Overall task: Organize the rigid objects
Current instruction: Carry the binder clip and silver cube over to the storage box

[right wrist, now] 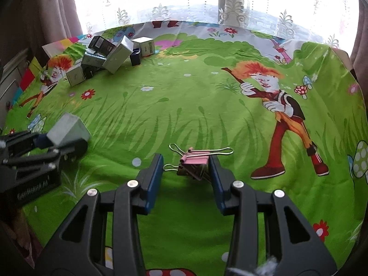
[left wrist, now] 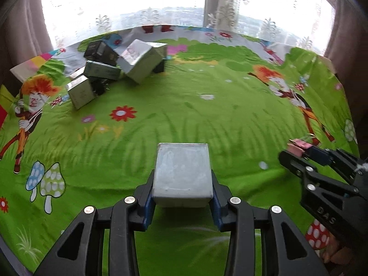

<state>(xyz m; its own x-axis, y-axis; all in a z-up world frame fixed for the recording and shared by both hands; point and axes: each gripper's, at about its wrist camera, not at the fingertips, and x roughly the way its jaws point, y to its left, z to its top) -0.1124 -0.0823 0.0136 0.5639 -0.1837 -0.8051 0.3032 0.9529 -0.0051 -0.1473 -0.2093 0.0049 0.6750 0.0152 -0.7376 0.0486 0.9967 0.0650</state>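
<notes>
My left gripper [left wrist: 182,184] is shut on a small silver-grey box [left wrist: 182,172] and holds it above the green cartoon cloth; it also shows at the left of the right wrist view [right wrist: 66,130]. My right gripper [right wrist: 186,168] is open, and a pink binder clip [right wrist: 195,161] lies between its fingers, against the right finger [right wrist: 215,172], with its wire handles spread. In the left wrist view the right gripper [left wrist: 296,154] and the clip [left wrist: 299,146] are at the right edge. A pile of several boxes [left wrist: 128,62] sits at the far left.
The pile [right wrist: 110,53] holds silver and dark boxes, some tilted on each other. A white and pink flat item [left wrist: 30,66] lies behind it at the table's left edge. Curtains and a bright window stand beyond the far edge of the cloth [right wrist: 184,105].
</notes>
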